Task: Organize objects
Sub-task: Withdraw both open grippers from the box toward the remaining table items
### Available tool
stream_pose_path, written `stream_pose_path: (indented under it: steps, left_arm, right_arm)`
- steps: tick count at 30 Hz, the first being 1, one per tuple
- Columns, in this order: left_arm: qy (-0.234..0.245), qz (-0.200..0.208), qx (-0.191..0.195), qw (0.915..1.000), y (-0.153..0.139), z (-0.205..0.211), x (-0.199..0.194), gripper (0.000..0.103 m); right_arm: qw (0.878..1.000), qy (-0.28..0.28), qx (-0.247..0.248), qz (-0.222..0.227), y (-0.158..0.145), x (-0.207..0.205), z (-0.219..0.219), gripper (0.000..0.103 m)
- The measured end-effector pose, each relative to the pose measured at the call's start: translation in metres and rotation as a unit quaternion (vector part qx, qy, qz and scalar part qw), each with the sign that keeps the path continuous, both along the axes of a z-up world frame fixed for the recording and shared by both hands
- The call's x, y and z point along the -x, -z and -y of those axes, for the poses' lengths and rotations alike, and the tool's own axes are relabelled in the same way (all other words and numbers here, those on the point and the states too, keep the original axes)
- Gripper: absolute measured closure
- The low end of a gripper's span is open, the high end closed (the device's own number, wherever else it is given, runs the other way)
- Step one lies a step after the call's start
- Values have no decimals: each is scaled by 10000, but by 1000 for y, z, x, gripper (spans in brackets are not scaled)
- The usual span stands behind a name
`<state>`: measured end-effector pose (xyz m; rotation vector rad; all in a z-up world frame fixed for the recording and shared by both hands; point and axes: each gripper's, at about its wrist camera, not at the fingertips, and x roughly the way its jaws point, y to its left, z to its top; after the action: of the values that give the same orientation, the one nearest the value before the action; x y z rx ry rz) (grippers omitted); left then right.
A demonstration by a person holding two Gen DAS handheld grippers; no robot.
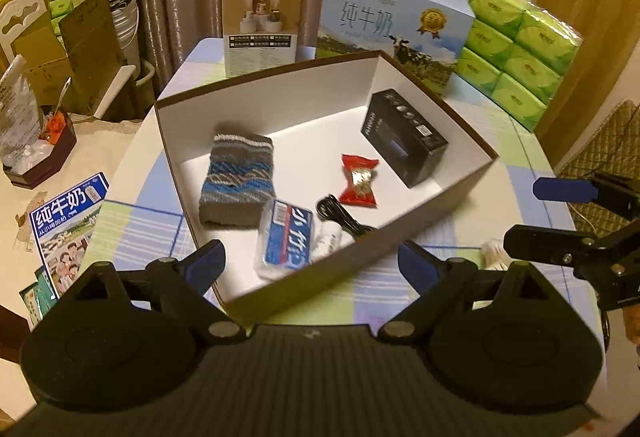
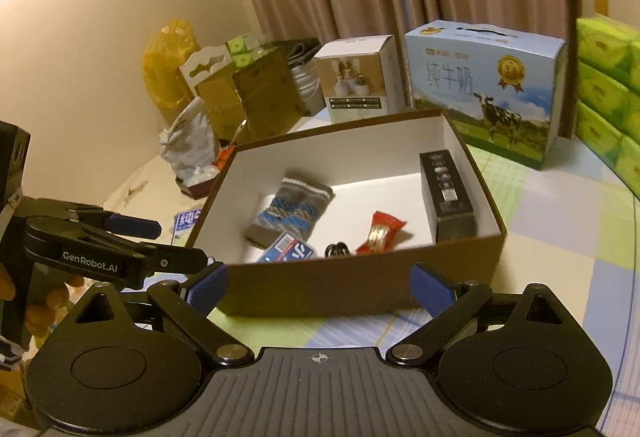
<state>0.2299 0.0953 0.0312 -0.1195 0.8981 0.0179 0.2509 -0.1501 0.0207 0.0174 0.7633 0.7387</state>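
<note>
An open box (image 1: 272, 93) (image 2: 340, 153), brown outside and white inside, sits on the checked tablecloth. Inside lie a striped knitted pouch (image 1: 238, 179) (image 2: 290, 207), a black carton (image 1: 404, 135) (image 2: 448, 193), a red wrapped candy (image 1: 360, 181) (image 2: 380, 233), a black cable (image 1: 340, 215) (image 2: 336, 249), a blue tissue pack (image 1: 286, 237) (image 2: 286, 251) and a small white bottle (image 1: 330, 241). My left gripper (image 1: 312, 261) hovers open over the box's near corner and holds nothing. Just in front of the box's near wall, my right gripper (image 2: 320, 289) is open and empty too.
Behind the box stand a white product carton (image 1: 260, 21), a blue milk case (image 1: 384, 21) and stacked green tissue packs (image 1: 516, 49). To the left lie a milk leaflet (image 1: 64, 225) and a dark tray of clutter (image 1: 40, 157). A small pale item (image 1: 494, 255) lies right of the box.
</note>
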Motion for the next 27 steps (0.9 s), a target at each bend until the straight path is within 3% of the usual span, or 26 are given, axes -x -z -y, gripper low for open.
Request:
stream_pose_path:
  steps: [14,27]
  left_arm:
    - [169,-206,179,9995,16,27,51,12]
    - [332,-560,275,9975,38,51,71,12]
  right_arm:
    - [9979,555,-53,-324,16,56,38,8]
    - [9952,794,125,-556,37,83,56,8]
